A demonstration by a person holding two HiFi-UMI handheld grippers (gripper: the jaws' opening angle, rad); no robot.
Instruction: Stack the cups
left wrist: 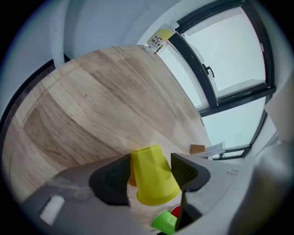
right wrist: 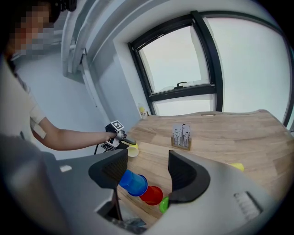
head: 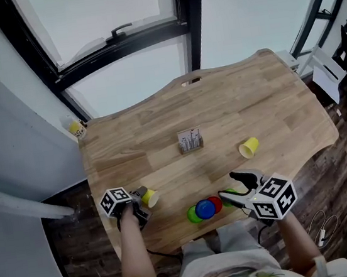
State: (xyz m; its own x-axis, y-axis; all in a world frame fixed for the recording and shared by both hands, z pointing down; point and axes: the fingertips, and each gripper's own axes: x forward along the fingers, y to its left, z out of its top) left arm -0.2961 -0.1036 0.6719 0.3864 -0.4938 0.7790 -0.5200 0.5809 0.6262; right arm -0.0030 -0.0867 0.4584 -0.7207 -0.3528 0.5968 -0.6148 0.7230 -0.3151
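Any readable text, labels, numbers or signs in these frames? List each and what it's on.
Small yellow container at the table's far corner: dark print on its label, too small to read.
Card stand mid-table: thin dark marks, not legible as words.
Left gripper and right gripper: cubes carry black-and-white square patterns only, no words or numbers.
Nothing can be quoted.

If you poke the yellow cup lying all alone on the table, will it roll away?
Probably: the yellow cup lies on its side, so a poke should roll it. It tapers, so it would likely curve, not go straight. It looks small and thin, so probably light.
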